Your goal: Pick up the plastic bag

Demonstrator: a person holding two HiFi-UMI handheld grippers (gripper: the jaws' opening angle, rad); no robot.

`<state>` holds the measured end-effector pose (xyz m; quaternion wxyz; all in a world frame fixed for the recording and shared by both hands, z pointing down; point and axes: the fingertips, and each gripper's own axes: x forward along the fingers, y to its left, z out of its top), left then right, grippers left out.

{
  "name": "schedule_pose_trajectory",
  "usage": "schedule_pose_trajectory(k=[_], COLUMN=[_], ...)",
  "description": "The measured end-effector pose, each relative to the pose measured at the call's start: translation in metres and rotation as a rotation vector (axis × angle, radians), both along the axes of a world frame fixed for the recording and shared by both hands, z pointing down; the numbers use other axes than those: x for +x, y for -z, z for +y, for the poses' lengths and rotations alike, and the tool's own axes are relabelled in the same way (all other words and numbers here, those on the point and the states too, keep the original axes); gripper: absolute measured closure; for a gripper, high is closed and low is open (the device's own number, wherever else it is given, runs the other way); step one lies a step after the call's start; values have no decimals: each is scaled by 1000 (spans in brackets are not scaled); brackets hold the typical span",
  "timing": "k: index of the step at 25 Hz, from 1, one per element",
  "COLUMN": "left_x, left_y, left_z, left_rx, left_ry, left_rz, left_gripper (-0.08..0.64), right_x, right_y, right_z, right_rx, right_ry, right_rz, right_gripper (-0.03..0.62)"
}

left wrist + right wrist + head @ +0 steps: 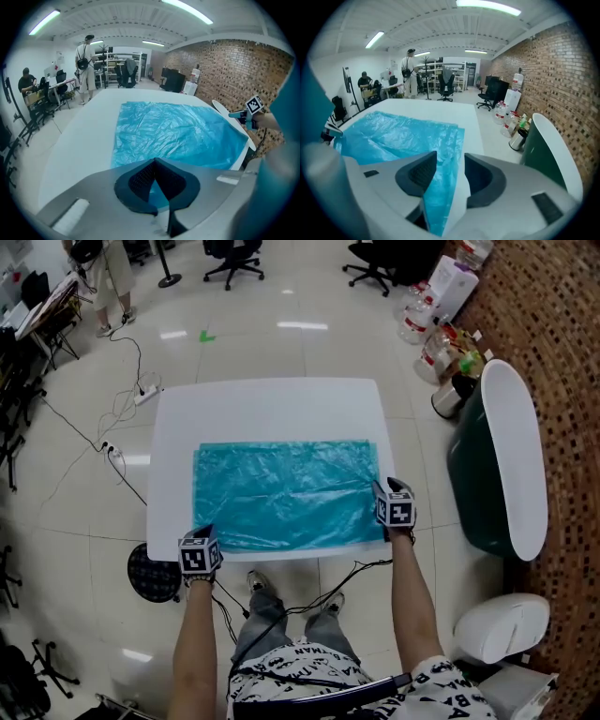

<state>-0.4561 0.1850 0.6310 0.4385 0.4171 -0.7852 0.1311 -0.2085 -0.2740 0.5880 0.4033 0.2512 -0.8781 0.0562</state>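
On the white worktop [272, 409]: blue plastic bag [286, 493] spread flat, a gripper at each near corner.
Left gripper [201, 534] jaws pinched together on the near-left corner; right gripper [388, 487] jaws apart, bag's right edge between them, not pressed.

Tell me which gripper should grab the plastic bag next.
Right, probably. The right gripper has its jaws apart with the near edge of the plastic bag lying between them, so it only needs to close. The left gripper shows jaw tips together at the other near corner and must open first.
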Motion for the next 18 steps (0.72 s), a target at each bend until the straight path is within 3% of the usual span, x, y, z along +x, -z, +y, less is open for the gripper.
schedule_pose_trajectory(k=[4, 9, 12, 15, 18], left_x=[1, 23, 42, 55, 77], left_y=[41, 84, 101, 128, 150], left_z=[-13, -38, -53, -75, -88], left_rx=[84, 164, 203, 270, 339], left_ry=[34, 40, 35, 20, 2], left_rz=[-49, -89, -95, -107, -114], left_gripper=[560, 560, 560, 560, 560], right_x=[1, -16, -25, -41, -42], right_y=[41, 83, 100, 126, 141], right_z=[16, 69, 111, 138, 167], right_rx=[-4, -19, -43, -34, -31], right_ry=[4, 99, 148, 167, 211], right_rz=[-109, -191, -224, -291, -341], right_gripper=[390, 393, 447, 580, 591])
